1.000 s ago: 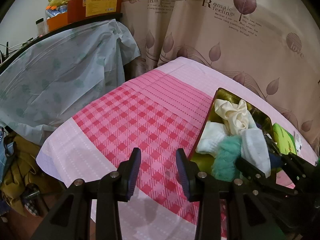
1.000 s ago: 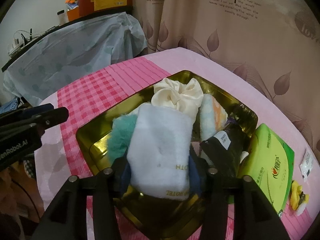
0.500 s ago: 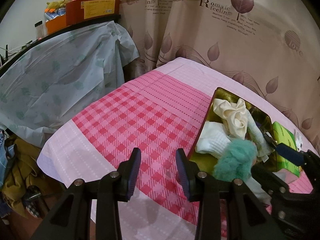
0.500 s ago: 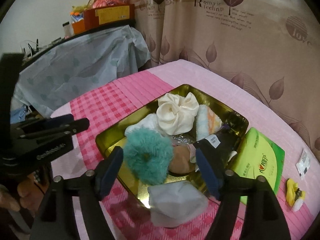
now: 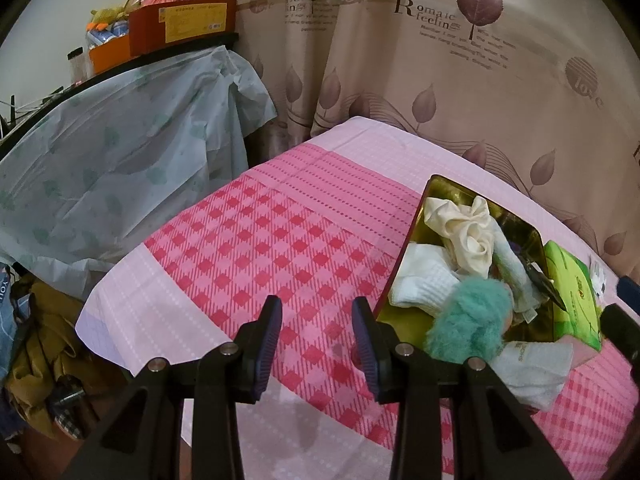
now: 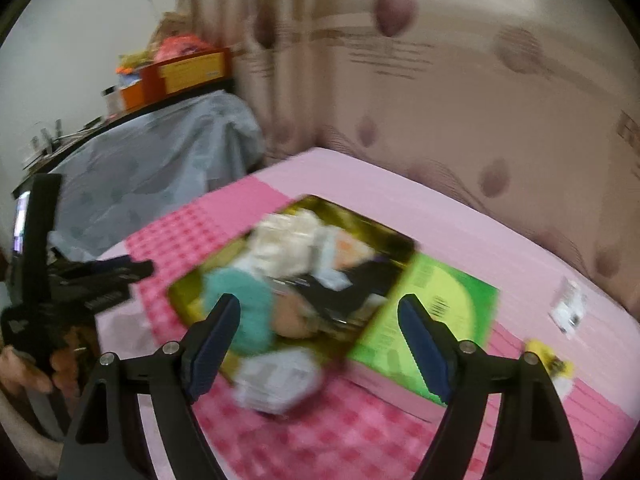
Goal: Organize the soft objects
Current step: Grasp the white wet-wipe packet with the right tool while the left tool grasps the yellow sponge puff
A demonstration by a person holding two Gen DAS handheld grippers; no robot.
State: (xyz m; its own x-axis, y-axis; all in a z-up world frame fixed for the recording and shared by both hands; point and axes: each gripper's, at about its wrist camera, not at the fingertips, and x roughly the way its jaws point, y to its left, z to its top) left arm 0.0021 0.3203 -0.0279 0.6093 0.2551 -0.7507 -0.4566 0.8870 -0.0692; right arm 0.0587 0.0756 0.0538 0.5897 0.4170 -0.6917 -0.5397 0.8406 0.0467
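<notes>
A gold tin (image 5: pixel 412 236) (image 6: pixel 344 210) on the pink checked cloth holds soft items: a cream scrunchie (image 5: pixel 464 228), a white sock (image 5: pixel 424 280) and a teal fluffy ball (image 5: pixel 468 320) (image 6: pixel 240 304). A white folded towel (image 5: pixel 536 368) (image 6: pixel 276 376) lies on the cloth against the tin's near edge. My left gripper (image 5: pixel 316 344) is open and empty over the cloth, left of the tin. My right gripper (image 6: pixel 320 344) is wide open and empty, above and behind the towel; its view is blurred.
A green packet (image 5: pixel 572 292) (image 6: pixel 432 320) lies right of the tin. A small white packet (image 6: pixel 568 304) and a yellow object (image 6: pixel 548 360) lie further right. A sheet-covered shelf (image 5: pixel 120 152) stands left, a curtain (image 5: pixel 440 60) behind. The table edge drops at the near left.
My right gripper opened, dropped the white towel on the cloth by the tin, and pulled back and up. The left gripper barely moved.
</notes>
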